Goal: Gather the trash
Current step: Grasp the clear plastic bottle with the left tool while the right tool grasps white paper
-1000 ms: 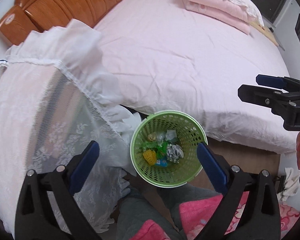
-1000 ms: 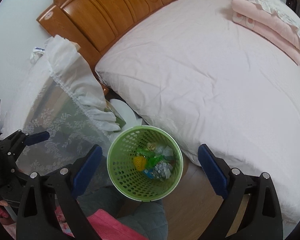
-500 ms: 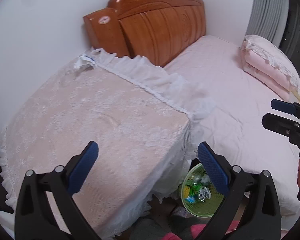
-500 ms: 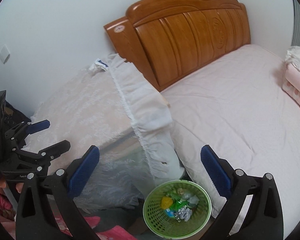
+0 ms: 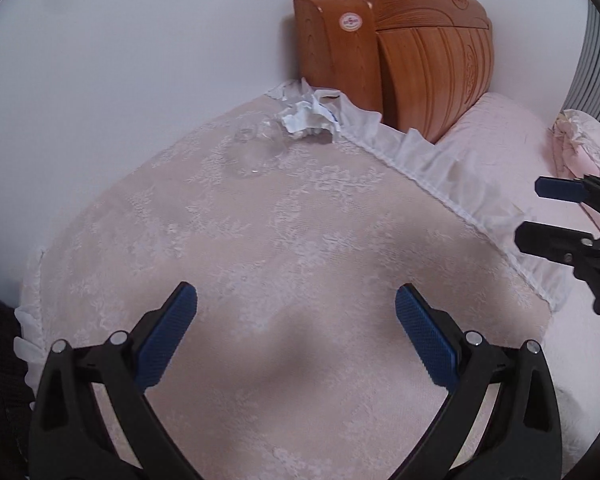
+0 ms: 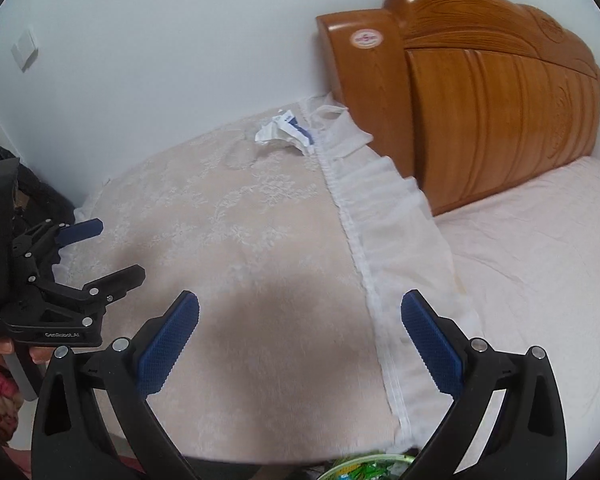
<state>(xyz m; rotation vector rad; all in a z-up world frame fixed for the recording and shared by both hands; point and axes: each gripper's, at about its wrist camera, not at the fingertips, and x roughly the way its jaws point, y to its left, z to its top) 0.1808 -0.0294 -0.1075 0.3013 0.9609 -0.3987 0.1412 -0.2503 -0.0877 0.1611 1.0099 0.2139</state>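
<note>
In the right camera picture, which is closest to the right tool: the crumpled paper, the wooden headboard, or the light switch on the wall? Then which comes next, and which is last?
From the right tool, which is open:
1. Crumpled paper, straight ahead at the far end of the lace cloth.
2. Wooden headboard, beyond it on the right.
3. Light switch, high on the wall, far left.

I see a pale pink counter (image 5: 300, 248) cover with a white floral lace pattern and white ruffled trim (image 6: 400, 240). At upper centre lies crumpled paper (image 5: 306, 118), white with a blue streak. The headboard (image 6: 480, 120), upper right, is orange-brown wood with carved ribs and a round red-and-white sticker (image 6: 366, 39). The bed (image 6: 540, 260) sheet is plain pale pink. Both claws, left claw (image 5: 296, 332) and right claw (image 6: 300, 334), are black with blue textured pads. The basket (image 6: 364, 470), bottom edge, is green.
</note>
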